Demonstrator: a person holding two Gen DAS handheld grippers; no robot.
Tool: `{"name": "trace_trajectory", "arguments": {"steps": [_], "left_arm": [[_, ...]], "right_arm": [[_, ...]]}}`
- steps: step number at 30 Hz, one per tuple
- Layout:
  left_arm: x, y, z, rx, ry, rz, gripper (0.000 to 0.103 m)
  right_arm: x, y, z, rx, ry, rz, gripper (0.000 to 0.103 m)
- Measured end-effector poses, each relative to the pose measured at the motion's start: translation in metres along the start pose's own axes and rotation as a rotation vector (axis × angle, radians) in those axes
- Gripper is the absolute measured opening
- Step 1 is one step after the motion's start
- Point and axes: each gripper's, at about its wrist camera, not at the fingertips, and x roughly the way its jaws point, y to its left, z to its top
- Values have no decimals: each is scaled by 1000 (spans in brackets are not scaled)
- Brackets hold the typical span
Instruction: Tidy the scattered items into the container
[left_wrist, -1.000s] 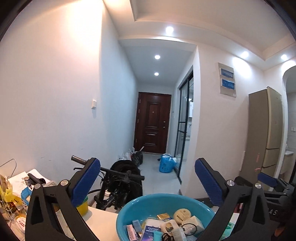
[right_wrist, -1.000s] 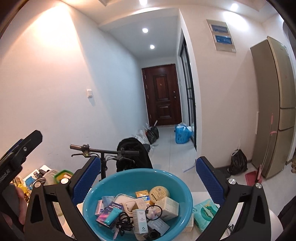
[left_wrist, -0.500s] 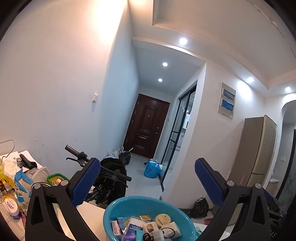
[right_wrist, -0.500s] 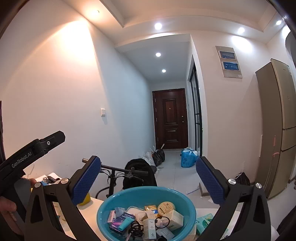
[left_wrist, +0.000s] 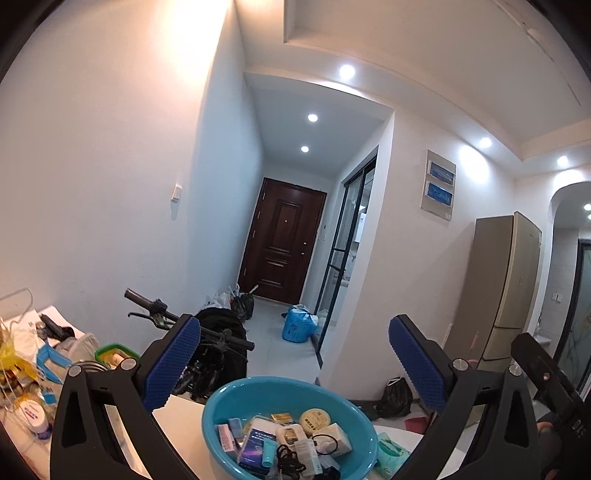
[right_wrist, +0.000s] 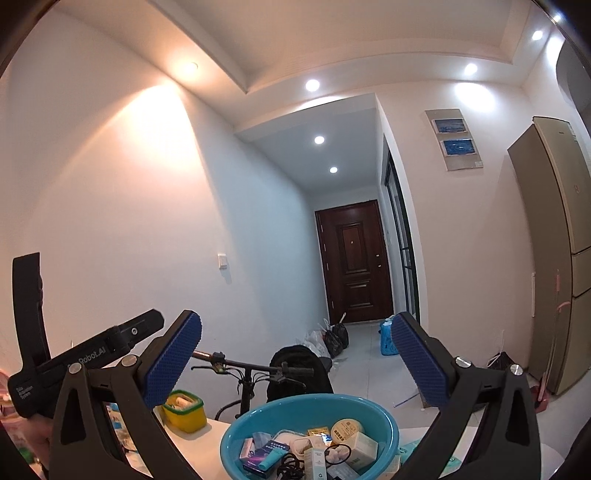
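Left gripper (left_wrist: 293, 363), black frame with blue textured pads: jaws spread wide, nothing between them, touching nothing; raised above the table, the bowl below and between the fingers.

Right gripper (right_wrist: 295, 363), same build: jaws spread wide, empty, likewise above the bowl. In the right wrist view the left unit's black body shows at left, printed with white lettering ending "Robot.AI"; the smaller lines below are too small to read.

Round teal plastic bowl (right_wrist: 236, 435): stands on the white table (left_wrist: 184, 432), filled with small items. Contents: round cream-lidded tin (right_wrist: 347, 428), label unreadable; white carton (right_wrist: 364, 446); dark blue box (right_wrist: 266, 452); teal tube (right_wrist: 271, 459); black cord coil (right_wrist: 290, 466).

Pale green tissue packet (left_wrist: 388, 452): on the table, just outside the bowl's right rim.

Yellow tub with green rim (right_wrist: 184, 406): on the table, left of the bowl, apart.
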Motion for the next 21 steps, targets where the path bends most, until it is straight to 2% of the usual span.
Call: {"name": "trace_trajectory", "arguments": {"steps": [3, 8, 15, 19, 21], "left_arm": [[-10, 0, 1, 7, -23, 5, 103], [-26, 2, -2, 6, -33, -9, 103], [-52, 2, -3, 14, 13, -48, 103], [-72, -5, -6, 63, 6, -35, 103], [-78, -9, -9, 87, 31, -28, 103]], "right_arm": [[0, -3, 1, 13, 38, -36, 102], [-11, -3, 8, 30, 86, -24, 102], [-42, 15, 16, -31, 60, -58, 102], [-62, 22, 18, -42, 65, -65, 102], [-70, 24, 18, -42, 80, -71, 102]]}}
